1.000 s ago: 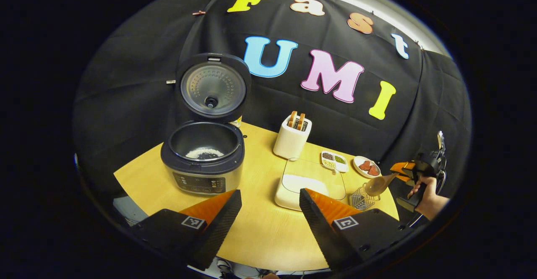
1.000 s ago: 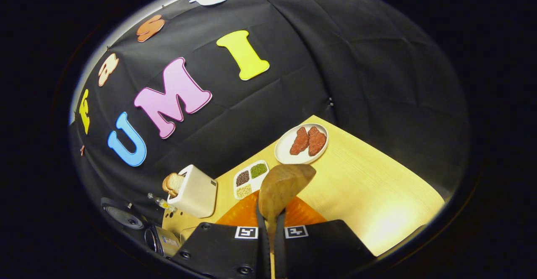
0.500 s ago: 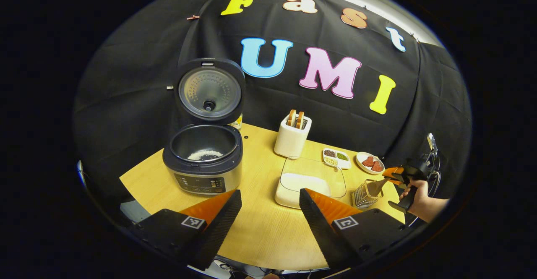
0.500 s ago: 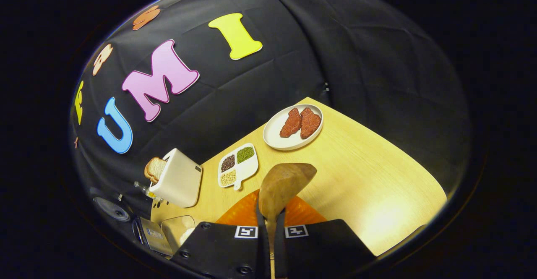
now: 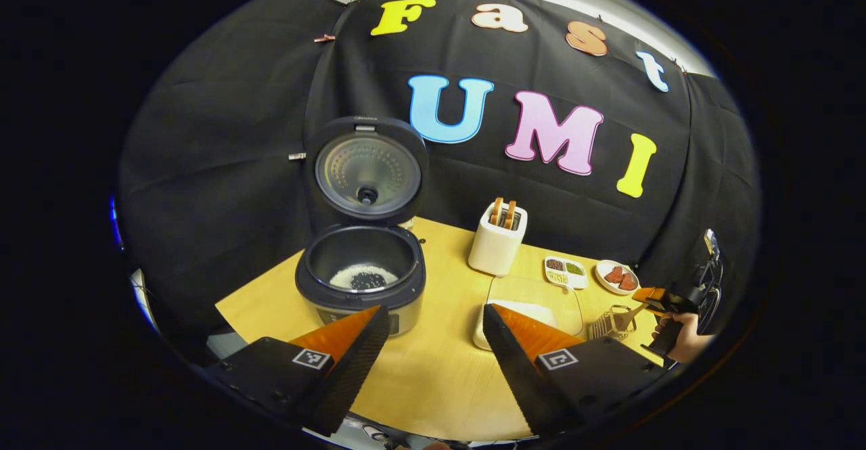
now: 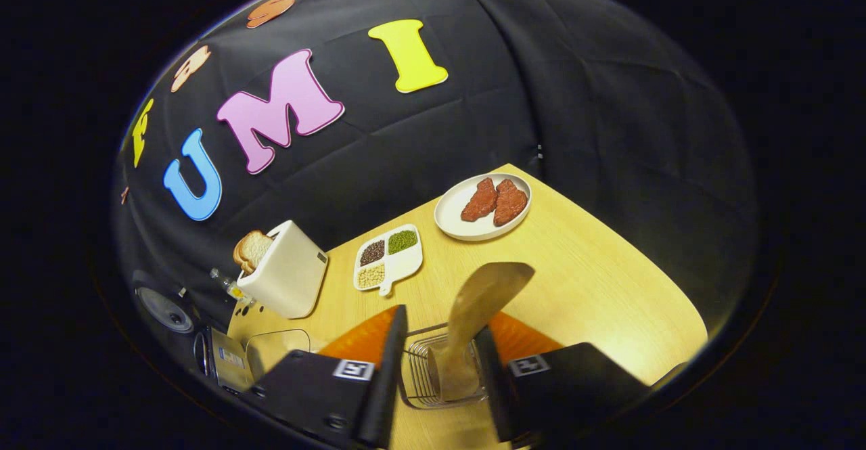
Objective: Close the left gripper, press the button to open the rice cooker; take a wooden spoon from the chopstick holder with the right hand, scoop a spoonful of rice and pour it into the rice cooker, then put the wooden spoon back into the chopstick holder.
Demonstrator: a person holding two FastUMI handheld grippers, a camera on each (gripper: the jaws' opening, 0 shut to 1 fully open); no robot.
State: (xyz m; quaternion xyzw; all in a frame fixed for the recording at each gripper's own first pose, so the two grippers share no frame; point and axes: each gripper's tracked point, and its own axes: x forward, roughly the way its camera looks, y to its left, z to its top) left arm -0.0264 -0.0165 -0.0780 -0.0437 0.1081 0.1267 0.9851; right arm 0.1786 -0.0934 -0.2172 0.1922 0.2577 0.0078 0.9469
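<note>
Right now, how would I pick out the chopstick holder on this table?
Start at the white toaster by the booth wall and come toward the table's near edge. The chopstick holder is the small wire basket with the wooden spoon standing in it, the only see-through metal thing there.

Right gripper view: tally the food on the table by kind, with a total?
Meat pieces on the plate: 2
Toast in the toaster: 1 showing
Grain piles in the divided dish: 3
Total: 6

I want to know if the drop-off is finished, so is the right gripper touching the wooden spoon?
Apart. The right gripper view shows the right gripper open, with gaps either side of the wooden spoon standing in the chopstick holder.
</note>
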